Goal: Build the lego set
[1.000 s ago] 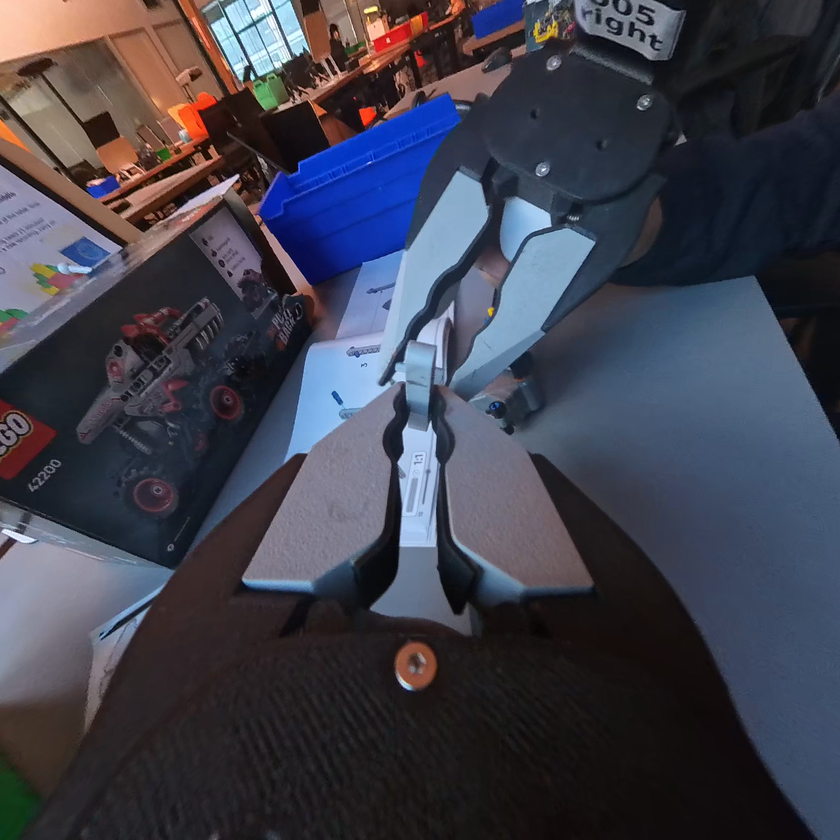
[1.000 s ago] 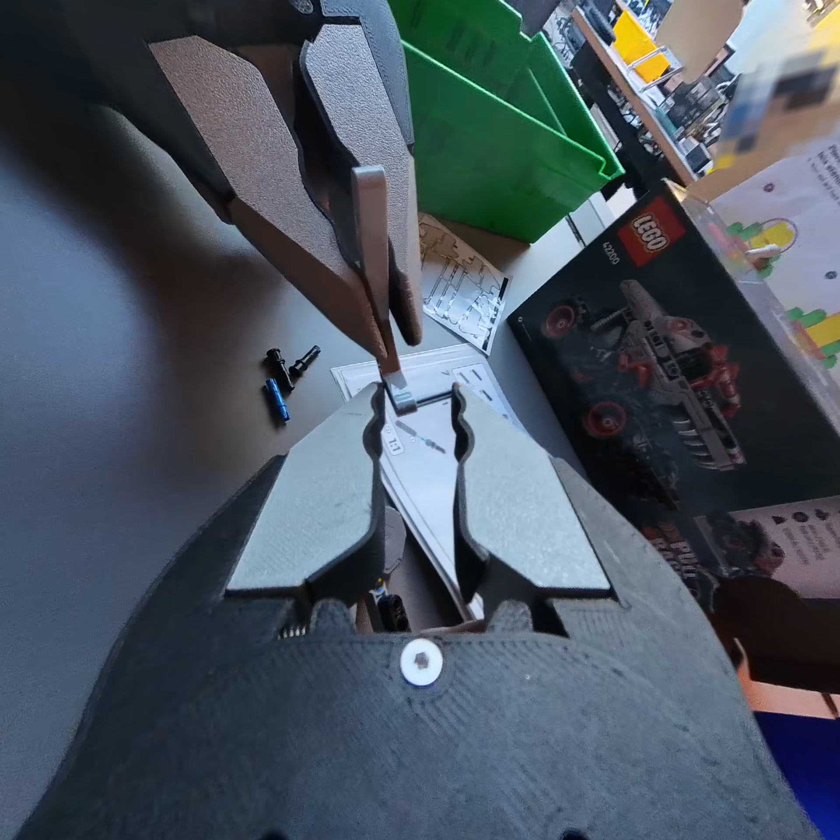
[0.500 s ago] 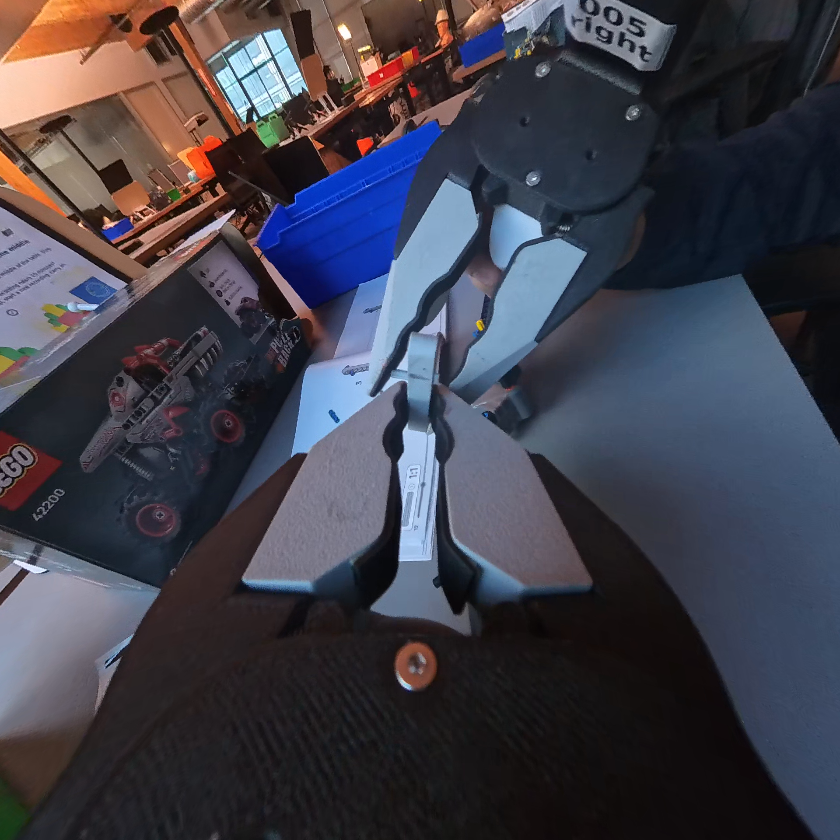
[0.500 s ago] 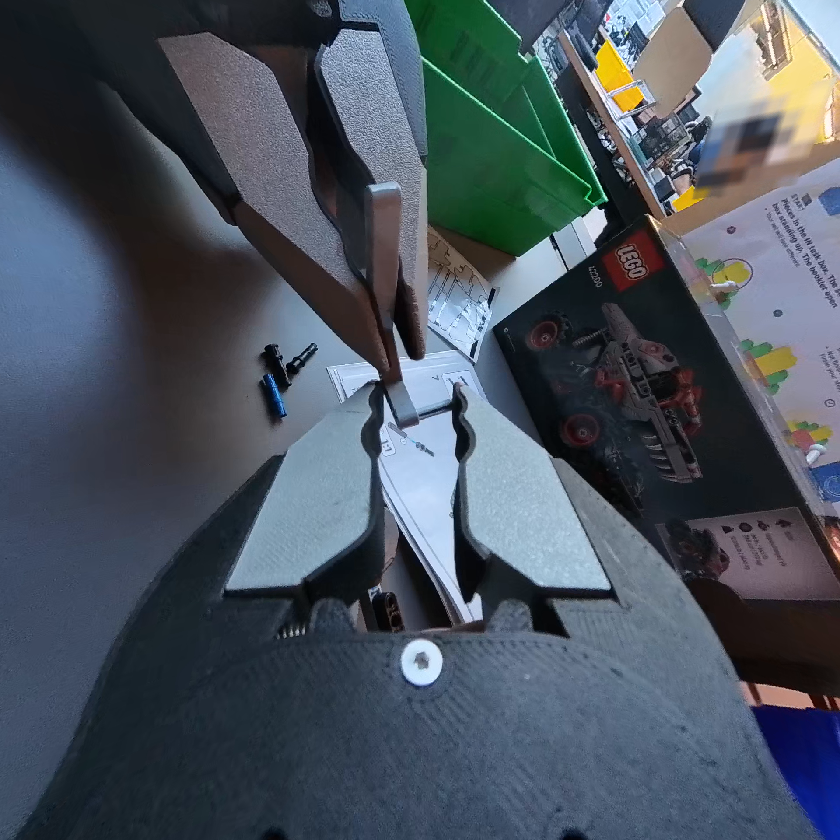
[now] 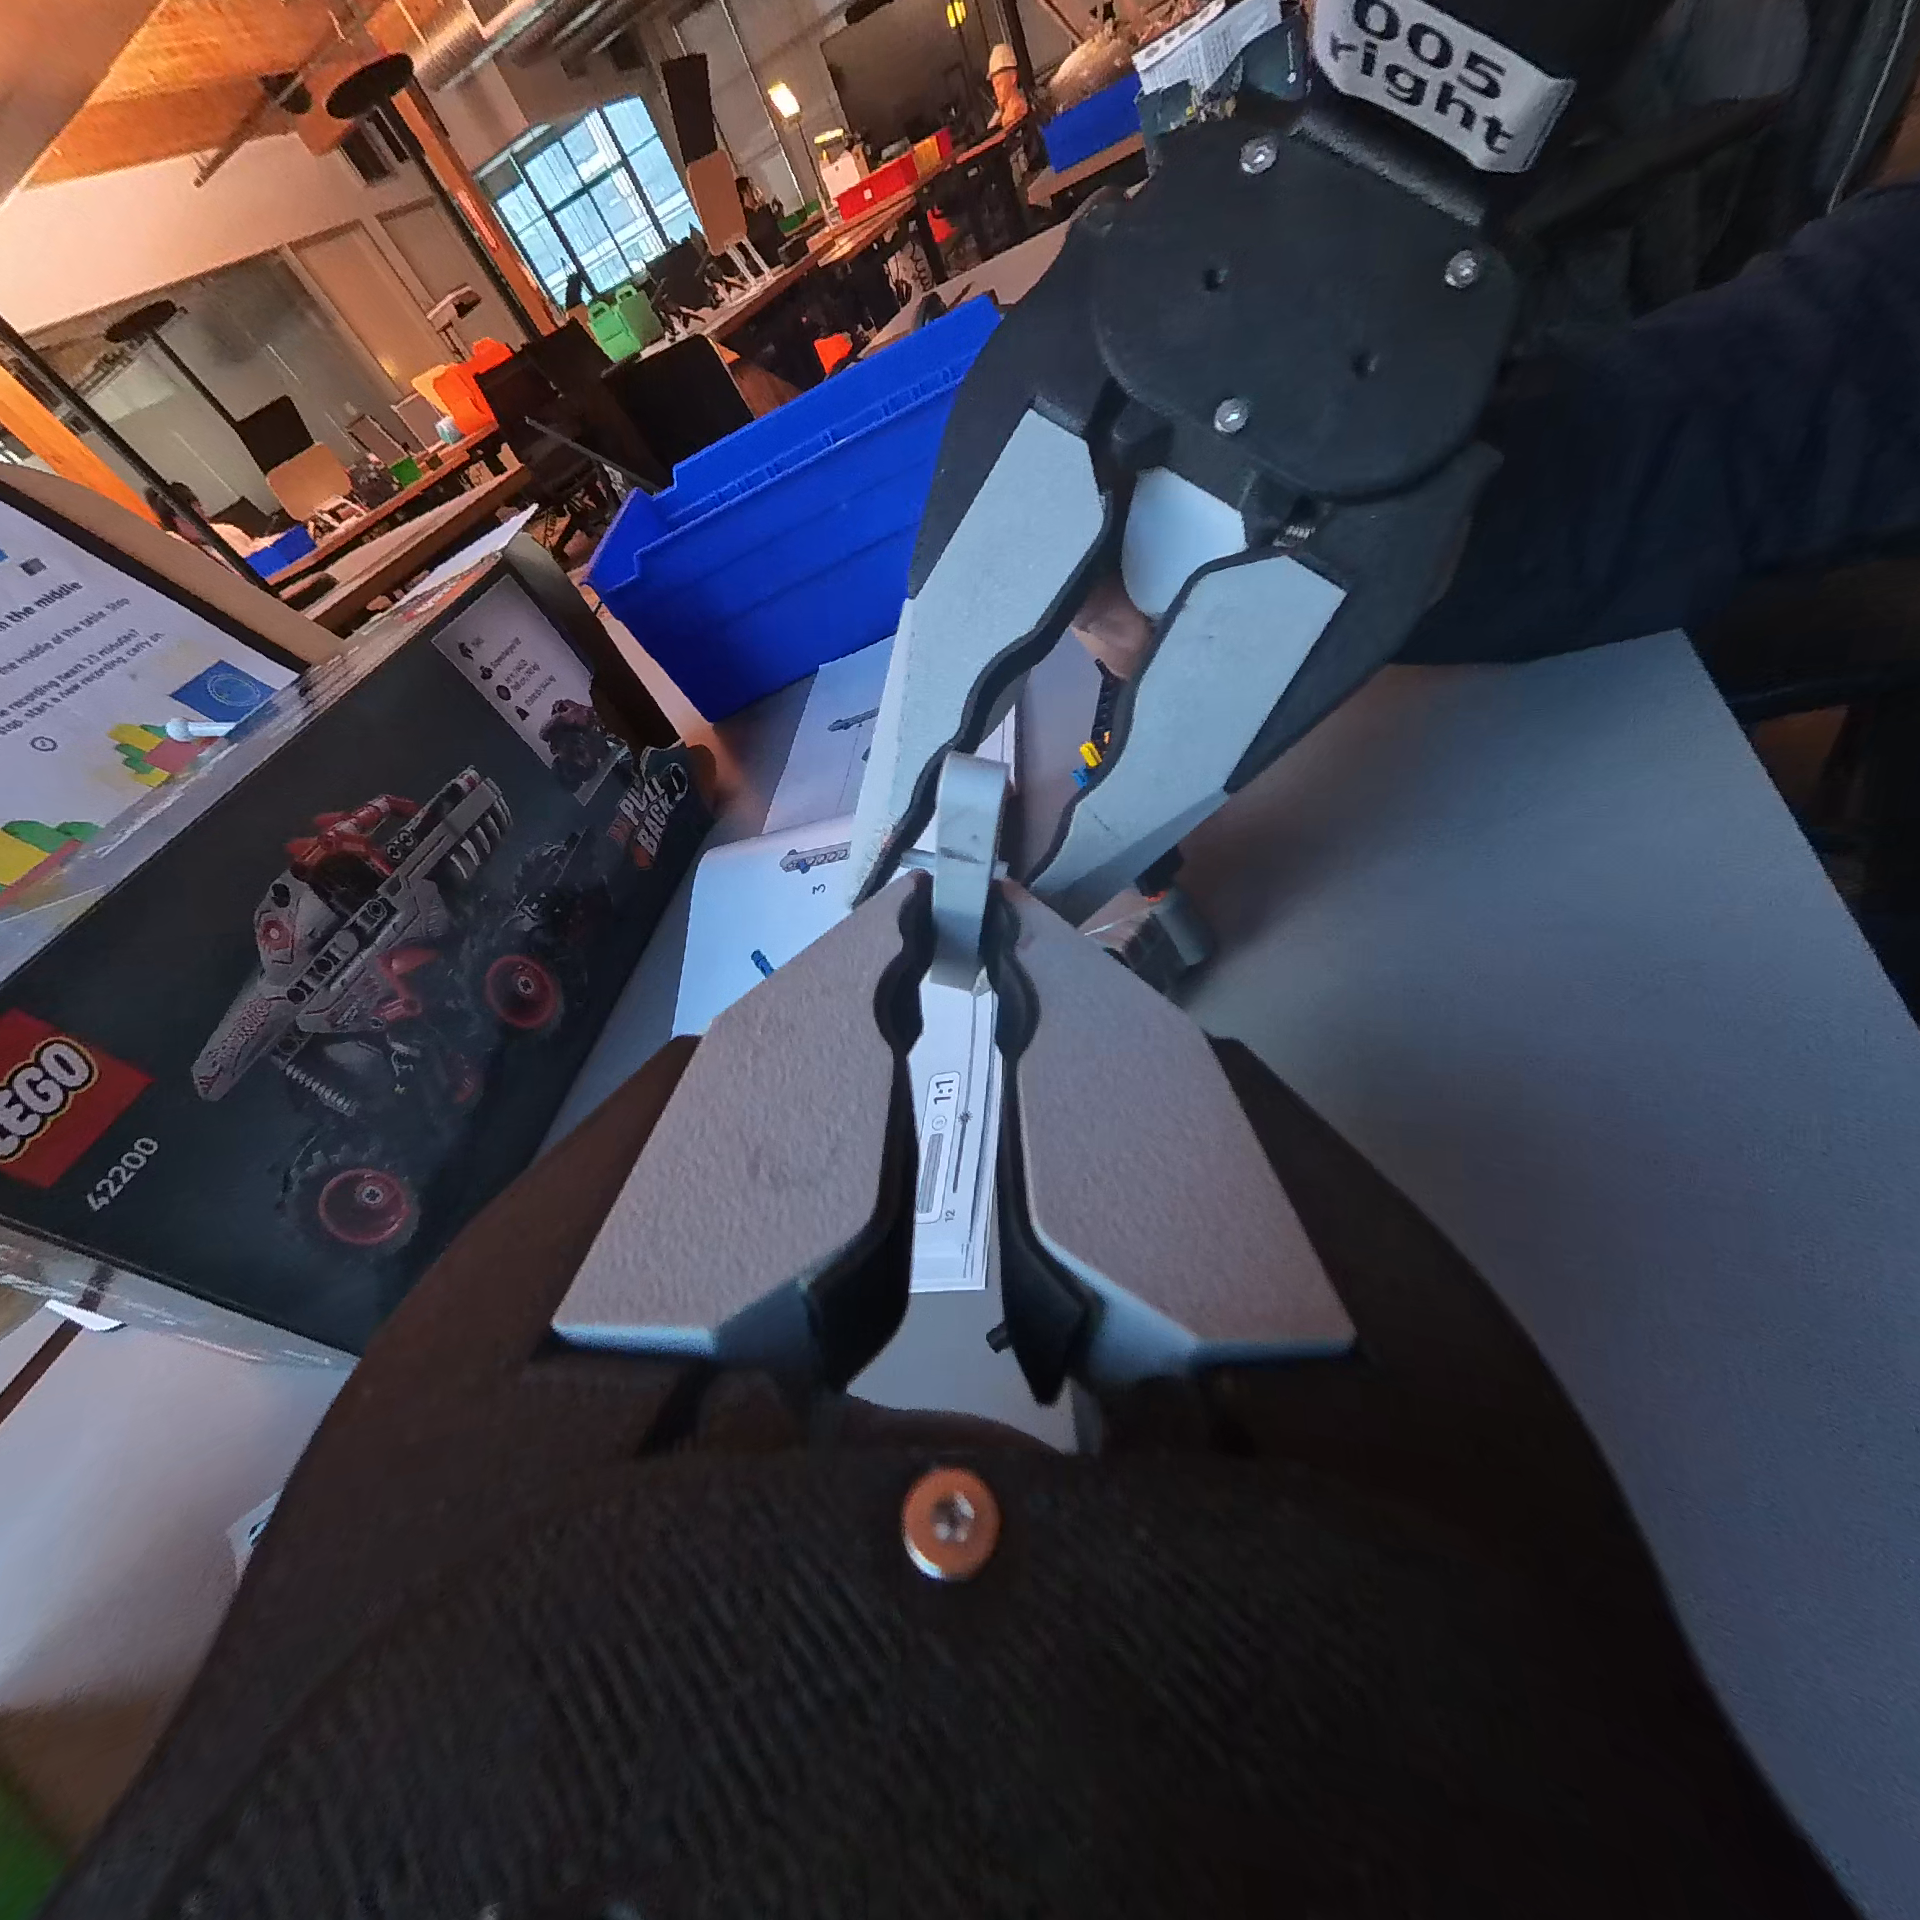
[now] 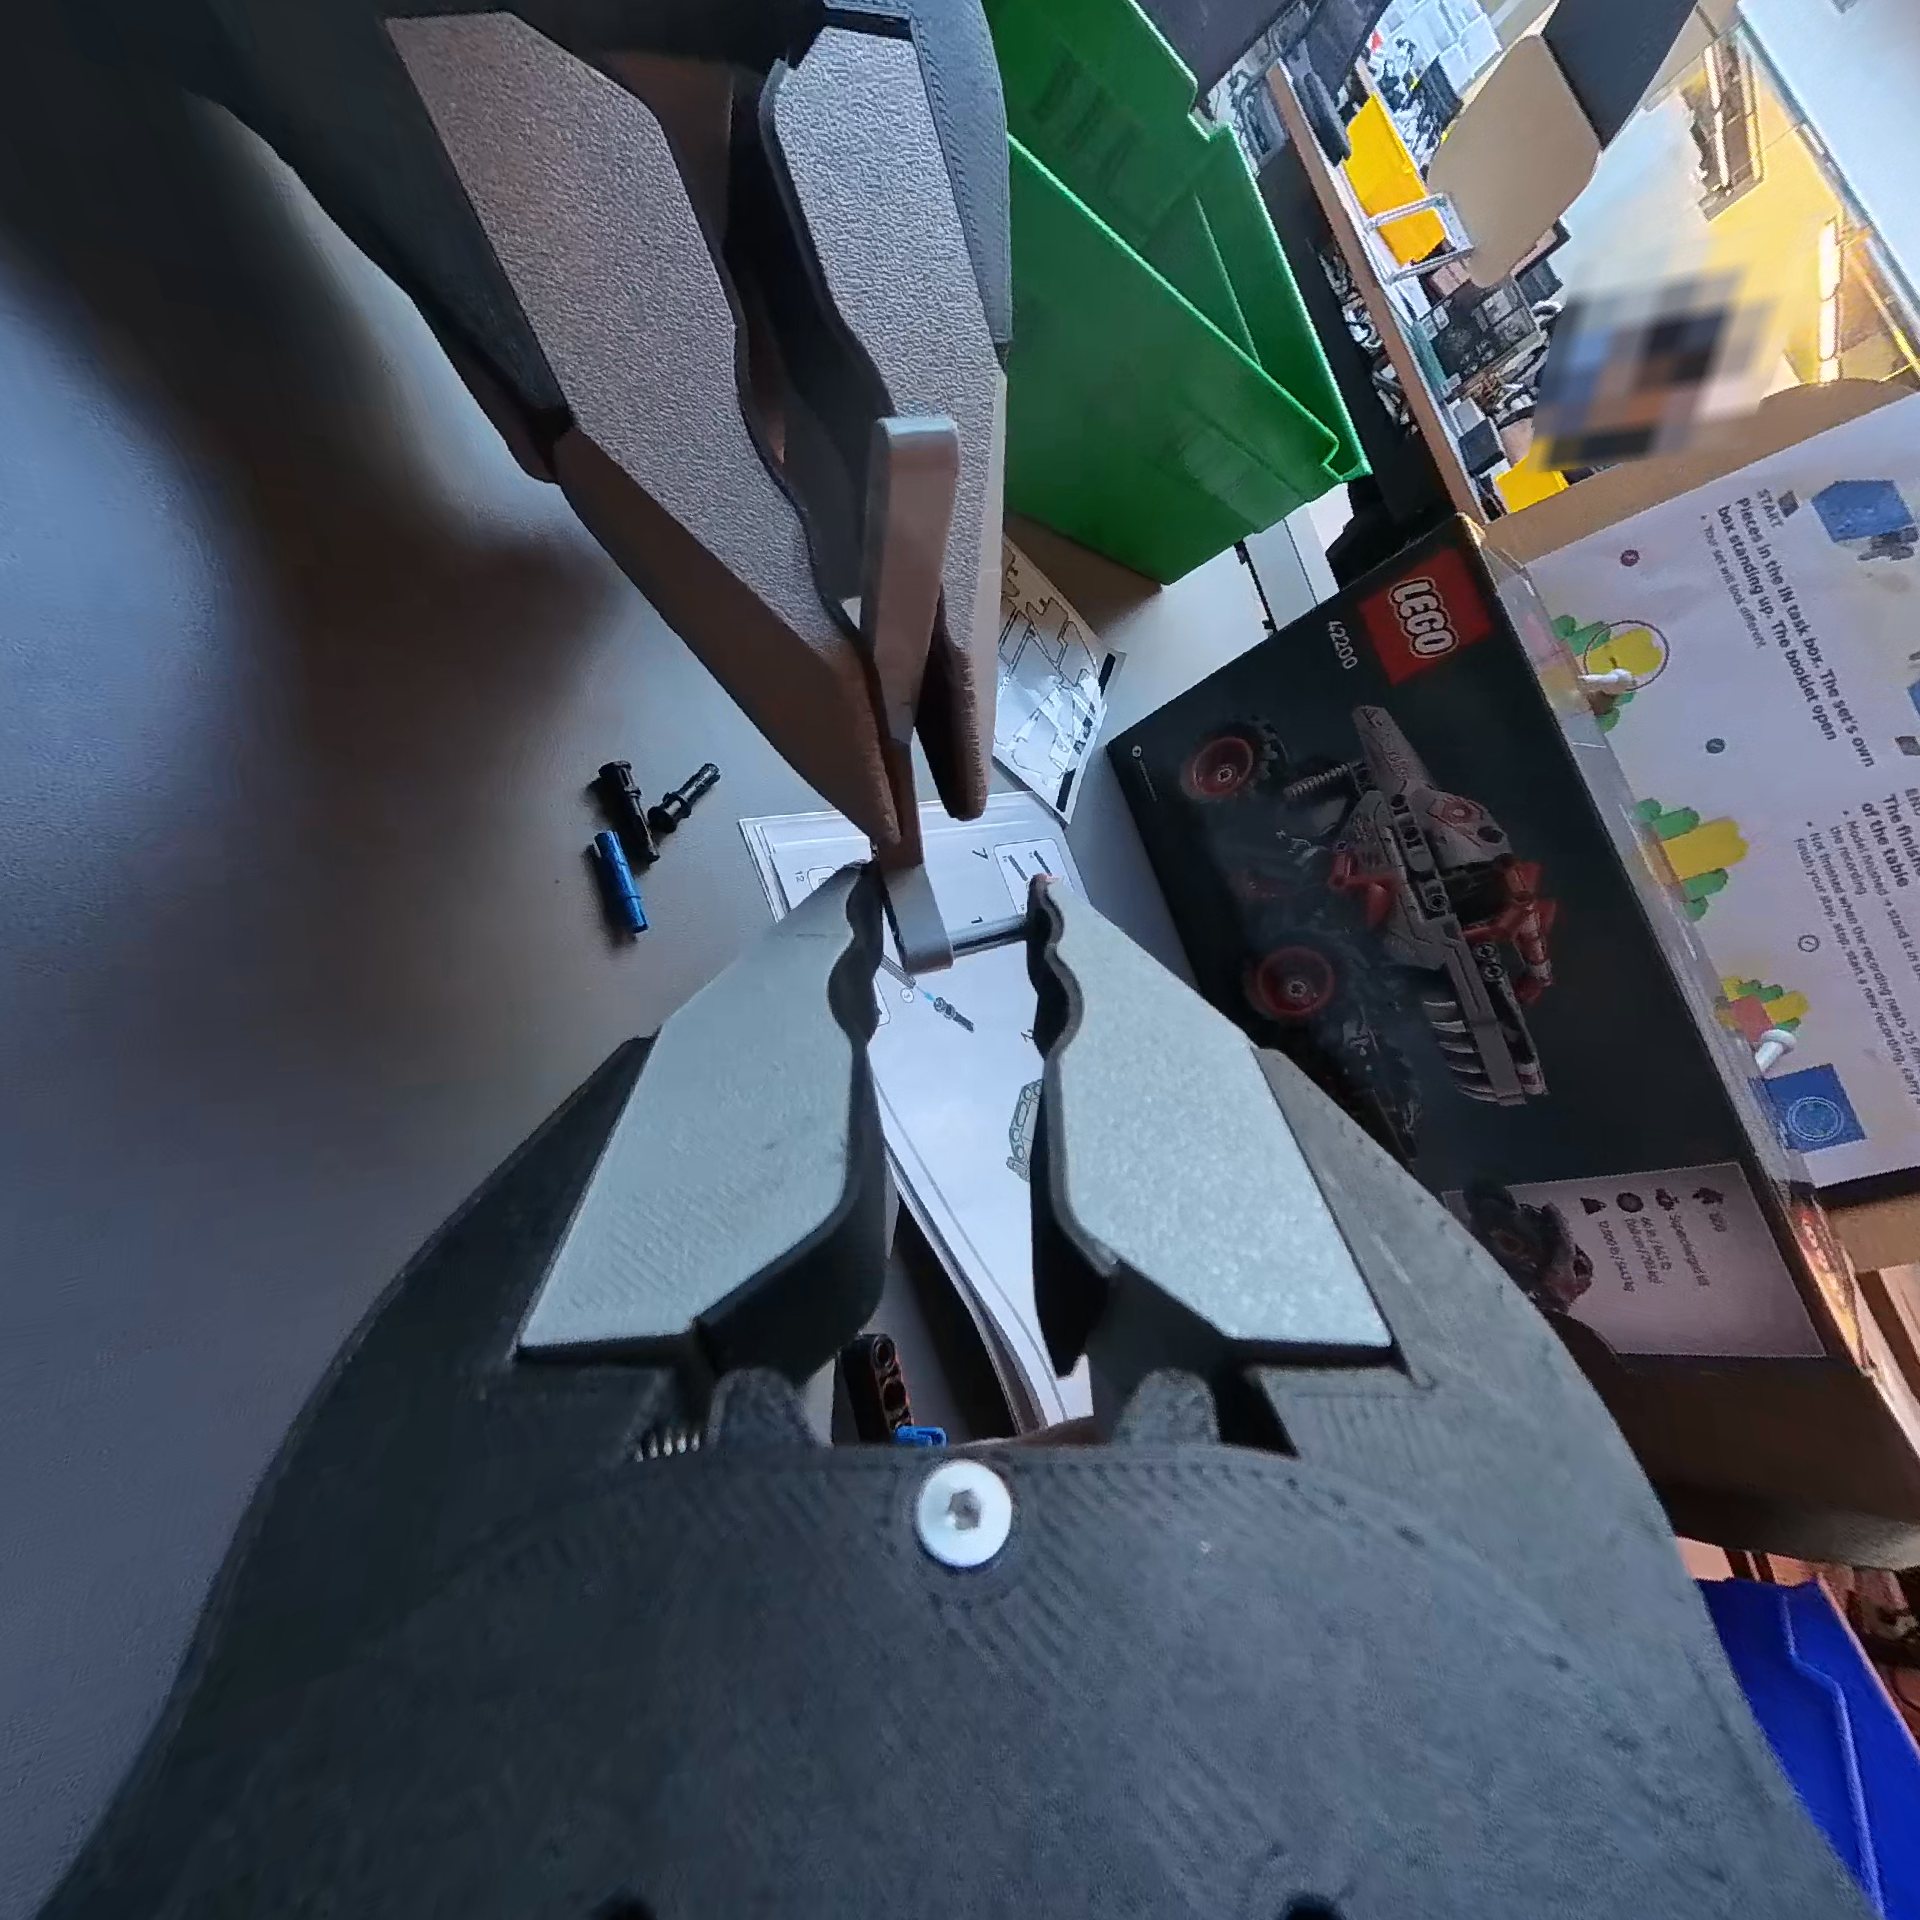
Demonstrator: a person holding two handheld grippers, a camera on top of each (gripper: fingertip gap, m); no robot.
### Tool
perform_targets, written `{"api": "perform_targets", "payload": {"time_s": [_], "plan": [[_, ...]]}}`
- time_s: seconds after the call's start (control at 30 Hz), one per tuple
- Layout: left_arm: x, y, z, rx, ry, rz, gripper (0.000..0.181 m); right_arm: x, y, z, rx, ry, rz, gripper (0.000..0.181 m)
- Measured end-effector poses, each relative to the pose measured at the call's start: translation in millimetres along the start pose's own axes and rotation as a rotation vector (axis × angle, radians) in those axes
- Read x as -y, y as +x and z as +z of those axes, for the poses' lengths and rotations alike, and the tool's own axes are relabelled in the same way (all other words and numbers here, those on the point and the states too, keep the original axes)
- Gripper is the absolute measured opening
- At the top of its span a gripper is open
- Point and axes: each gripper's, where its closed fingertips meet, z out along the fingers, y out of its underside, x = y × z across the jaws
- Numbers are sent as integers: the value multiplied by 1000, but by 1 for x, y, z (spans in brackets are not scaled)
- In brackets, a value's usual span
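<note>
My left gripper (image 5: 956, 914) is shut on a flat grey beam (image 5: 971, 862) and holds it above the table. The beam's free end sticks out forward. My right gripper (image 6: 948, 904) faces it from the other side, its jaws on either side of that free end. A thin dark axle (image 6: 992, 928) spans from the beam's end to the right finger, and the jaws pinch axle and beam end between them. In the right wrist view the left gripper (image 6: 925, 821) comes in from above with the beam (image 6: 909, 582).
The set's black box (image 5: 343, 935) stands at the left, with the open instruction booklet (image 6: 977, 1091) under the grippers. Two black pins (image 6: 655, 800) and a blue pin (image 6: 620, 878) lie on the grey table. A blue bin (image 5: 790, 561) and green bins (image 6: 1132, 343) stand behind. The grippers are tip to tip, or close to it. The blue pin (image 6: 620, 878) sits 6 cm or so from the ends of my right fingers.
Both grippers have tilted and shifted slightly together, still meeting tip to tip. Both grips look unchanged.
</note>
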Motion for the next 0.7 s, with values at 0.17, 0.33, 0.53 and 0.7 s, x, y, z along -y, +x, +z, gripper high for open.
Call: {"api": "perform_targets", "payload": {"time_s": [0.17, 0.33, 0.53, 0.7], "plan": [[2, 0, -1, -2, 8, -6, 7, 1, -1, -1, -2, -1, -12, 25], [3, -1, -2, 0, 13, -13, 7, 3, 1, -1, -10, 14, 3, 23], [2, -3, -3, 9, 14, 7, 7, 5, 3, 0, -27, 35, 13, 24], [6, -5, -5, 21, 29, 46, 7, 9, 3, -2, 6, 83, 44, 25]]}}
